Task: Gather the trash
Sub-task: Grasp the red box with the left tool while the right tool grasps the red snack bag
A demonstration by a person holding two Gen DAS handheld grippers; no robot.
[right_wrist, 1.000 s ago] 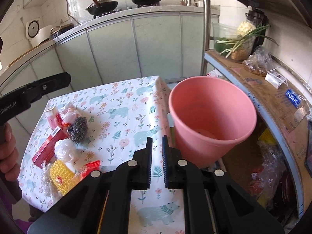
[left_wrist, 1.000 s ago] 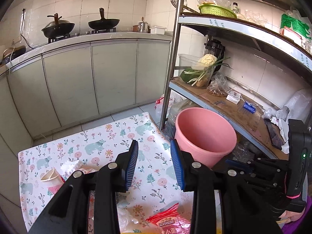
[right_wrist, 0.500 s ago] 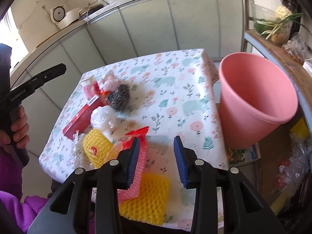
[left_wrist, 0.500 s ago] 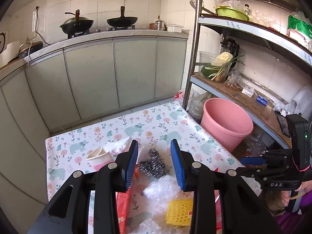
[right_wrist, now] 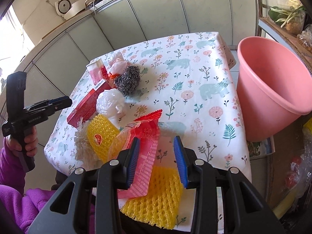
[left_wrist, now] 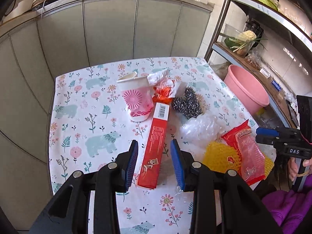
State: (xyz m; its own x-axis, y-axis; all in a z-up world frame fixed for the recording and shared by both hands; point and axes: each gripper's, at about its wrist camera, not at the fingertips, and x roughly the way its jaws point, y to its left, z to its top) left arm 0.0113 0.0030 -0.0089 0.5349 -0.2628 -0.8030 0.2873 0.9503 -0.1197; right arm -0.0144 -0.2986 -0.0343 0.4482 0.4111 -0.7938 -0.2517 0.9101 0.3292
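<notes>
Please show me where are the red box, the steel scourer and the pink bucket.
red box (left_wrist: pixel 158 136), left wrist view, middle of its top face.
steel scourer (left_wrist: pixel 186 103), left wrist view, centre of the wire ball.
pink bucket (right_wrist: pixel 273 89), right wrist view, its inner wall.

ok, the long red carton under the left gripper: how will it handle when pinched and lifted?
The red carton looks like thin cardboard lying flat, so probably stiff lengthwise and light. Its walls may cave under a hard pinch. Gripped near one end, as the left gripper is lined up, the far end would likely droop or swing.

Pink bucket (right_wrist: pixel 273 89) cut off right
</notes>
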